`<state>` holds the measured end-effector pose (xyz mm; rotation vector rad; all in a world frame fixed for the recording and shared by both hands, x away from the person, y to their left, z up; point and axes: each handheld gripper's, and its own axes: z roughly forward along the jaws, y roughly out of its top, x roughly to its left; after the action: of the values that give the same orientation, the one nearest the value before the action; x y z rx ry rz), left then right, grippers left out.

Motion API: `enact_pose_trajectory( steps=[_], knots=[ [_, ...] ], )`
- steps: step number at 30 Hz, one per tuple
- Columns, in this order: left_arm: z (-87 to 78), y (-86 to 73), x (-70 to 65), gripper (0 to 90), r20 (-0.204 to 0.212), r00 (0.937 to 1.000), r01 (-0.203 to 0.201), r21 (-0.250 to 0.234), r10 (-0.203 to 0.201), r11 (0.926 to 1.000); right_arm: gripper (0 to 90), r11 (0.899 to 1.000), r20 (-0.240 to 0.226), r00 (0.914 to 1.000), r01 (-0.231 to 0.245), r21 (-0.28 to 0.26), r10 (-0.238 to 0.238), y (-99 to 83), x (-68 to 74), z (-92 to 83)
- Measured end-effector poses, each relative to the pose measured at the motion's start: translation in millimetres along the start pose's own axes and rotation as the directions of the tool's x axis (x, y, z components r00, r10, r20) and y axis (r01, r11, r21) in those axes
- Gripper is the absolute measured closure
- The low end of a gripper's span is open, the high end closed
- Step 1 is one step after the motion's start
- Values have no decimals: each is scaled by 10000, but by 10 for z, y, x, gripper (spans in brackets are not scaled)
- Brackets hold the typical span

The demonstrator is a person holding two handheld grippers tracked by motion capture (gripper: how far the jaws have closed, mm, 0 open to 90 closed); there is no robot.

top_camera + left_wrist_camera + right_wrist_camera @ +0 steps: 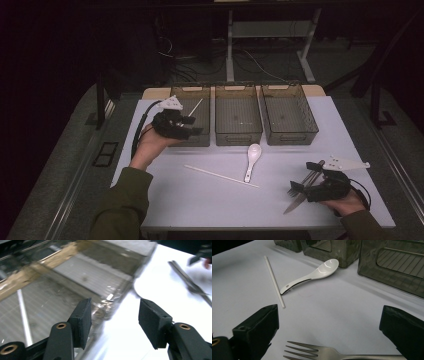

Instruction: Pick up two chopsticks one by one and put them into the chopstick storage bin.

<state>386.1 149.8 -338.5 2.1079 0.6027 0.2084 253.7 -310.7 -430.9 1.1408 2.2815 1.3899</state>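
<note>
My left gripper hangs open and empty over the front of the left bin. In the left gripper view its pads stand apart above that bin's wall, and a white chopstick lies inside the bin. My right gripper rests open at the table's front right, jaws either side of a metal fork without touching it. A knife lies beside the fork. A white spoon and a second white chopstick lie on the table between the grippers.
Three dark see-through bins stand in a row at the back; the middle bin and right bin show nothing inside. The white table ends close in front of my right hand. Dark floor and cables lie beyond.
</note>
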Motion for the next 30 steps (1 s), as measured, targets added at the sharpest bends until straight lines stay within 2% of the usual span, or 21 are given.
enact_pose_trajectory(
  steps=[3,4,5,7,8,12,13,14,16,19,20,22,27,30],
  knots=[
    [-20,-50,-158,482,186,9985,-512,-9,512,9987,23,10000,4,10000,-42,36,42,-1,2,0],
    [-18,-74,-208,539,145,9982,-578,-67,579,9983,24,10000,10,10000,-43,43,43,0,3,0],
    [-21,-98,-247,539,118,9976,-685,-22,685,9977,24,10000,10,10000,-43,43,43,0,3,0],
    [-17,-161,-314,647,157,9967,-797,-80,799,9968,24,10000,14,10000,-14,-6,14,1,0,-1],
    [-10,-197,-341,647,164,9964,-830,-58,831,9965,24,10000,14,10000,-14,-6,14,1,0,-1],
    [40,-370,-391,798,325,9947,-985,305,975,9947,24,10000,16,10000,-23,14,23,0,1,-1],
    [58,-417,-393,811,386,9944,-1003,431,986,9940,24,10000,17,10000,-15,21,15,0,1,0],
    [94,-498,-383,811,363,9934,-1110,769,1085,9908,24,10000,22,10000,-19,21,19,-1,1,0],
    [110,-534,-378,818,355,9933,-1131,931,1102,9892,23,10000,19,10000,-10,7,10,0,2,0],
    [141,-633,-336,855,288,9954,-943,1154,915,9888,24,10000,17,10000,17,-3,-17,1,4,-3],
    [165,-689,-303,865,175,9962,-874,1367,858,9868,24,10000,21,10000,21,-3,-21,1,5,-3],
    [174,-712,-282,888,147,9965,-830,1485,817,9854,24,10000,22,10000,20,25,-20,0,6,-1],
    [228,-819,-177,889,-109,9983,-534,1957,567,9792,24,10000,19,10000,22,29,-22,0,8,0],
    [239,-882,-116,889,-199,9992,-297,2073,345,9778,24,10000,19,10000,30,29,-30,0,7,1]
  ],
)
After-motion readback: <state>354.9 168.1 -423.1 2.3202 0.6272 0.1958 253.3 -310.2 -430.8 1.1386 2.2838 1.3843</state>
